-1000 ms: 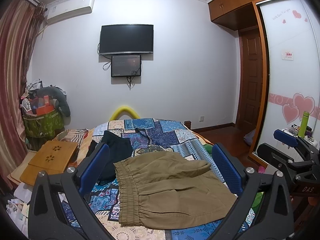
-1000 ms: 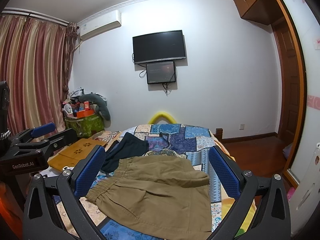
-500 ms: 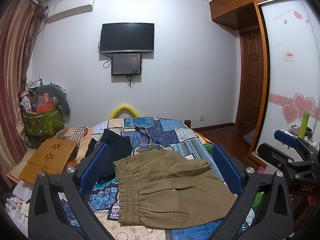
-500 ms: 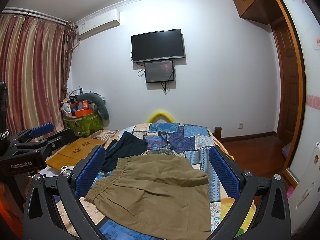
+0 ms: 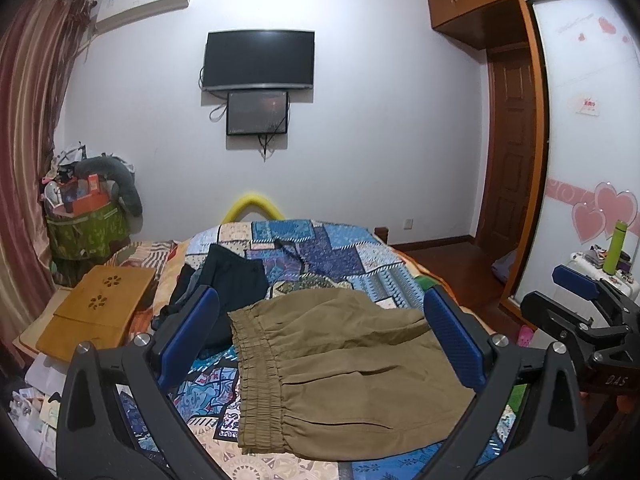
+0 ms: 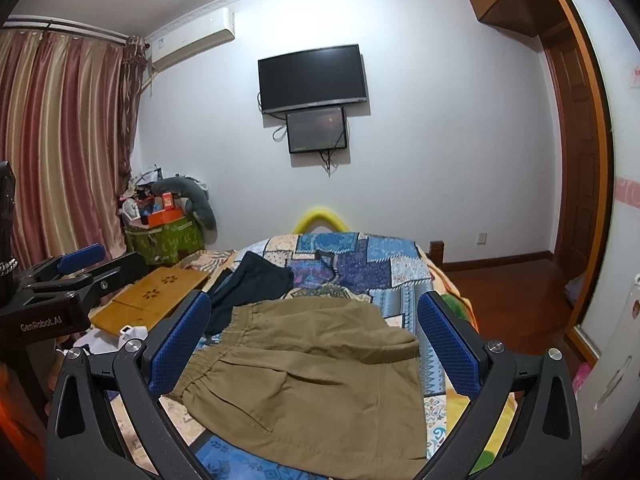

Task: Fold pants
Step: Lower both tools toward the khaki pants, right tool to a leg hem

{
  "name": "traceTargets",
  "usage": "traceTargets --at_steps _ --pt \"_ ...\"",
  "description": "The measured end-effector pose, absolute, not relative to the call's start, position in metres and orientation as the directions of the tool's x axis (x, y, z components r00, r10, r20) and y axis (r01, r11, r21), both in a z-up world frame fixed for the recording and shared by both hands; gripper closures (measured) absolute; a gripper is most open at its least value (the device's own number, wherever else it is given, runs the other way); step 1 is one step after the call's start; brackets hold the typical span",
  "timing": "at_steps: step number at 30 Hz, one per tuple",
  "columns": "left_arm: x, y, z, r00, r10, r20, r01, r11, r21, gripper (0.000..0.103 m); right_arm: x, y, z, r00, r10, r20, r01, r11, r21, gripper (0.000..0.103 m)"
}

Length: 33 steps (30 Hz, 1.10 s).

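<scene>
Khaki pants with an elastic waistband lie folded over on the patchwork bedspread, waistband to the left; they also show in the right wrist view. My left gripper is open and empty, held above the near side of the pants. My right gripper is open and empty, also above the pants. The right gripper shows at the right edge of the left wrist view, and the left gripper at the left edge of the right wrist view.
A dark garment lies on the bed behind the khaki pants, to the left. A wooden lap desk sits left of the bed, with a green basket of clutter behind it. A wardrobe and a door stand to the right.
Both views have shifted slightly, so both grippers have drifted a little. The pants have not moved and both grippers stay open.
</scene>
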<state>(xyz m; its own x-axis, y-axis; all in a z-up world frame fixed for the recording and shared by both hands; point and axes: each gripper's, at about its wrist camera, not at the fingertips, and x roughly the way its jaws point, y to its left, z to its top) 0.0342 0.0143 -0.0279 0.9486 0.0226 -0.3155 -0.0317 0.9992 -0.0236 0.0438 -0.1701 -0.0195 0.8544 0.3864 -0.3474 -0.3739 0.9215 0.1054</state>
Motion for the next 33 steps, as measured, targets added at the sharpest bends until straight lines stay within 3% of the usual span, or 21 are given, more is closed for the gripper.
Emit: traceTargets --at_steps 6,19,27,33 --pt "0.075 0.027 -0.052 0.917 0.027 -0.397 -0.039 0.999 -0.02 0.0 0.073 -0.171 -0.045 0.837 0.36 -0.413 -0.35 0.931 0.103 0.0" --pt "0.198 0.099 -0.148 0.704 0.041 -0.709 -0.138 0.987 -0.079 0.0 0.144 -0.184 -0.122 0.741 0.259 -0.62 -0.284 0.957 0.06 0.0" --pt "0.239 0.136 -0.191 0.571 0.066 -0.819 -0.177 0.983 -0.044 0.0 0.189 -0.203 -0.161 0.631 0.25 -0.734 -0.297 0.952 0.069 0.001" --pt "0.255 0.146 -0.202 0.508 0.028 -0.861 -0.123 0.992 -0.04 0.001 0.225 -0.217 -0.188 0.524 0.269 -0.808 -0.3 0.946 0.12 0.025"
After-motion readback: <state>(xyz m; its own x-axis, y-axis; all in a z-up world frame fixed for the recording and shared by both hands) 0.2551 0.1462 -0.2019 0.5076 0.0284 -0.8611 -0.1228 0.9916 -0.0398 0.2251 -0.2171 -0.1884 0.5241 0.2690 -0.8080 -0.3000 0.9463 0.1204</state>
